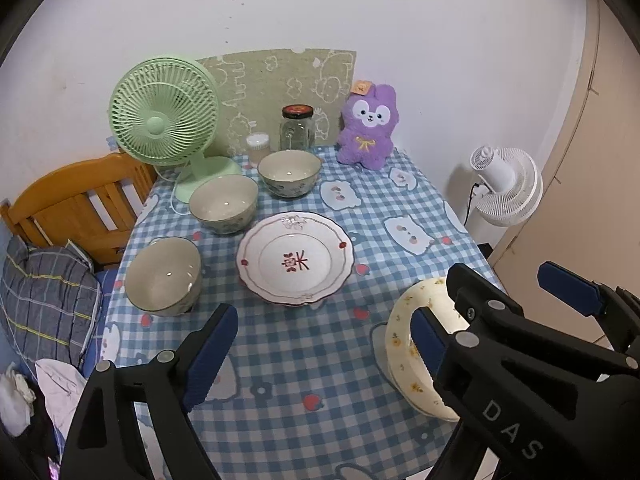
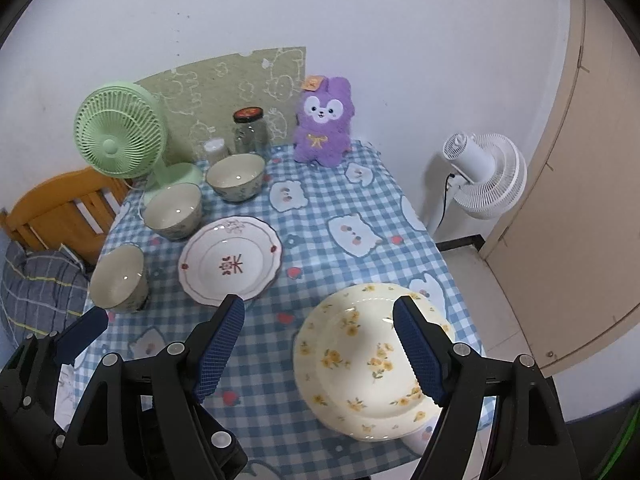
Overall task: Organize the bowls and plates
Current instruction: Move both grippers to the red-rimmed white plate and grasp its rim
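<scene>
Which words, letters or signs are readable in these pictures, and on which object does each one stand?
"DAS": raised letters on the black body of the right gripper, cut off at the picture's edge.
Red character-like sign: centre of the white plate; I cannot read it surely.
Jar lid and plush toy's orange tag: too small.

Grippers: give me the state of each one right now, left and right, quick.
Left gripper: open, holding nothing, above the checked tablecloth.
Right gripper: open, holding nothing; the yellow-flowered plate lies on the table below it.
</scene>
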